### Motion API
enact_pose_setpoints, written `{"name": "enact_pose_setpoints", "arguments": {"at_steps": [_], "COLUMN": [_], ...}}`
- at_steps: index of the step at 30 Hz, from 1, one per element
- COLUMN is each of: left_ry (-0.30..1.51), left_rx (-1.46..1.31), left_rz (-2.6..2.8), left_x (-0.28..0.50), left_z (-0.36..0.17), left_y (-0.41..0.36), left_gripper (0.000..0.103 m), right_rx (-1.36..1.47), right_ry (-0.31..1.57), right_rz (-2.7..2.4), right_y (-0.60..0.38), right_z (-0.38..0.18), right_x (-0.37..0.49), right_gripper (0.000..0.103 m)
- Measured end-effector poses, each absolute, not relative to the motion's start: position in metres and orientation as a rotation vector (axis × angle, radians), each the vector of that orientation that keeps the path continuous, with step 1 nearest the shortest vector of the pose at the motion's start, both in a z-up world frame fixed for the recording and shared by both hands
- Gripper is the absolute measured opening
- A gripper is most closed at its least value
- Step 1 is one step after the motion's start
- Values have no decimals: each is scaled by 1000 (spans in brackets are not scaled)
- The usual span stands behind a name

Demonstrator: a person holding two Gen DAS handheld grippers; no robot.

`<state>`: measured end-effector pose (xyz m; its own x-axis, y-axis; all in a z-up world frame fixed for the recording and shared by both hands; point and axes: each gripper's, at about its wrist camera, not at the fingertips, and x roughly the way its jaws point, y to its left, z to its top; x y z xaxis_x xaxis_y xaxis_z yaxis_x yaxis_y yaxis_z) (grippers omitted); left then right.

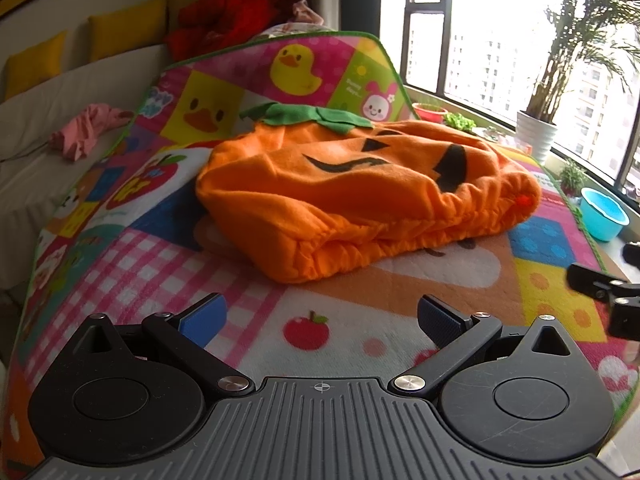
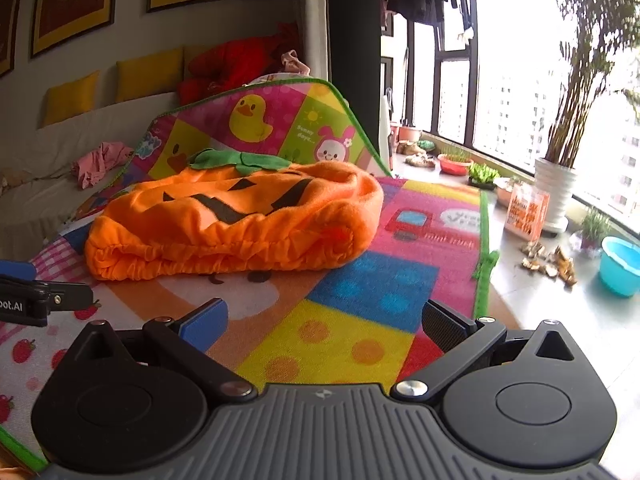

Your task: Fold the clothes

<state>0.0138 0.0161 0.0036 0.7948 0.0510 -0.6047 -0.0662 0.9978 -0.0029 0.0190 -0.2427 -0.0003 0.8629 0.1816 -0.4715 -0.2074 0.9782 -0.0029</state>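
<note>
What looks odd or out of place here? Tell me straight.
The pumpkin costume lies bunched and lopsided on the play mat, whose far end is curled upward. A pink garment sits crumpled on the sofa. Brown debris is scattered on the windowsill floor.

Both cameras sit low over the colourful play mat (image 1: 168, 280), each looking forward along its own fingers toward the sofa wall and the windows. The left wrist view faces the orange pumpkin costume (image 1: 360, 192) almost head-on and near, and catches the right gripper (image 1: 608, 292) at its right edge. The right wrist view stands further right, seeing the costume (image 2: 240, 224) off to its left, the left gripper (image 2: 28, 296) at its left edge, and more of the window-side floor. Both share costume, mat and blue basin (image 1: 602, 214) (image 2: 622, 266).
</note>
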Motion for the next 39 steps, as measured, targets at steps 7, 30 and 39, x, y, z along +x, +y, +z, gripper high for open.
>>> {"name": "enact_pose_setpoints", "arguments": {"at_steps": [7,30,39], "left_ry": [646,690,671], "left_rx": [52,259,313], "left_rz": [136,152,12], "left_x": [53,126,36], "left_z": [5,-11,6], "left_y": [34,66,35], "left_gripper": [103,103,103], "right_rx": [-190,-546,-461], "right_ry": [457,439,526], "right_rz": [155,-129,-94], "right_y": [-244,-228,-274], "right_z": [10,-16,-16], "right_x": [59,179,53], "right_gripper": [103,103,103]}}
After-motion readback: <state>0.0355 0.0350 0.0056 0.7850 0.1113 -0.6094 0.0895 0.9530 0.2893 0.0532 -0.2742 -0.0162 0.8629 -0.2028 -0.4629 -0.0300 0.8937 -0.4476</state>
